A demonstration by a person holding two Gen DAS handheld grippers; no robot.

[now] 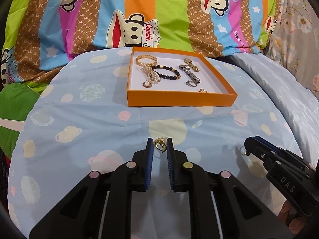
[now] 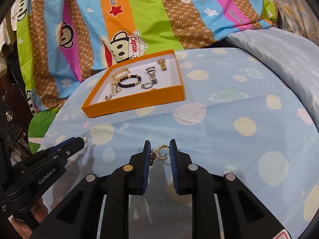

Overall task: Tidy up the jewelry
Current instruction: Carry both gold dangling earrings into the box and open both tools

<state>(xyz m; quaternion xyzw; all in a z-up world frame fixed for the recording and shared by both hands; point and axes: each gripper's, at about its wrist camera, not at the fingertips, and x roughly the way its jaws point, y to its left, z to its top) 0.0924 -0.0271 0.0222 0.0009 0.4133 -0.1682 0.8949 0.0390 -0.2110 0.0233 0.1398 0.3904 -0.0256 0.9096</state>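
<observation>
An orange tray (image 1: pixel 179 99) (image 2: pixel 137 104) sits on the blue planet-print sheet and holds a black bead bracelet (image 1: pixel 167 72) (image 2: pixel 129 80), a pearl and gold chain (image 1: pixel 149 71), a metal watch (image 1: pixel 189 70) (image 2: pixel 152 75) and small rings. My left gripper (image 1: pixel 159 146) is shut on a gold earring (image 1: pixel 159 144), in front of the tray; it also shows in the right wrist view (image 2: pixel 81 140) with a pearl at its tip. My right gripper (image 2: pixel 160 152) is shut on a gold hoop earring (image 2: pixel 161 153); it also shows in the left wrist view (image 1: pixel 247 149), right of the left gripper.
A striped cartoon-monkey blanket (image 1: pixel 159 14) (image 2: pixel 139 20) rises behind the tray. A pale blue quilt (image 1: pixel 289 91) lies to the right. The blue sheet (image 1: pixel 89 129) spreads between the grippers and the tray.
</observation>
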